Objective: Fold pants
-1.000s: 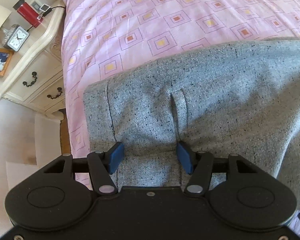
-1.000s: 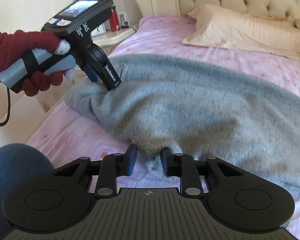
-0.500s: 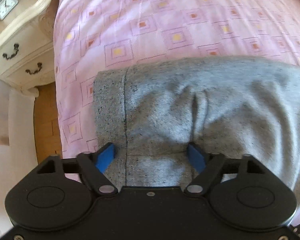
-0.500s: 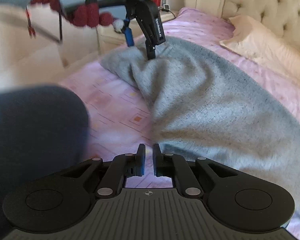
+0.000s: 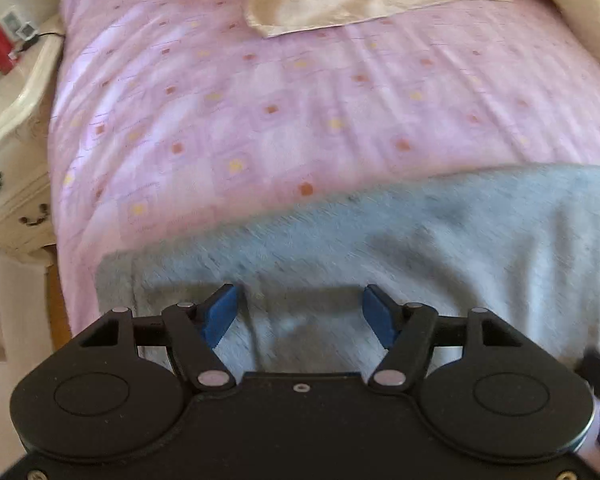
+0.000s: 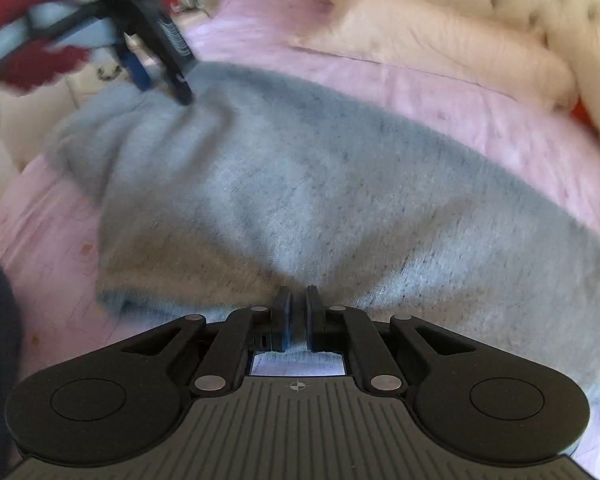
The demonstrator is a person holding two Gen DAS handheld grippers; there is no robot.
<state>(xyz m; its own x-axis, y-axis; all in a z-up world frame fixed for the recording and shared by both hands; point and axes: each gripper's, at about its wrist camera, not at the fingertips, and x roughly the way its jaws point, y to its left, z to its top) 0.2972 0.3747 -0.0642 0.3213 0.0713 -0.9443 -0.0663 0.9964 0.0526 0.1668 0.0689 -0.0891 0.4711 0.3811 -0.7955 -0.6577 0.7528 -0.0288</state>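
The speckled grey woollen pants (image 6: 300,200) lie across the pink patterned bedspread (image 5: 300,100). The right gripper (image 6: 298,312), at 6 o'clock, has clamped narrow onto their near edge since 1 second ago. The left gripper (image 5: 298,312) hovers wide, jaws narrowing slightly, gripping nothing; folding can start.

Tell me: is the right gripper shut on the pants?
Yes. The right gripper has its fingers nearly together, with a fold of the grey pants pinched between them.
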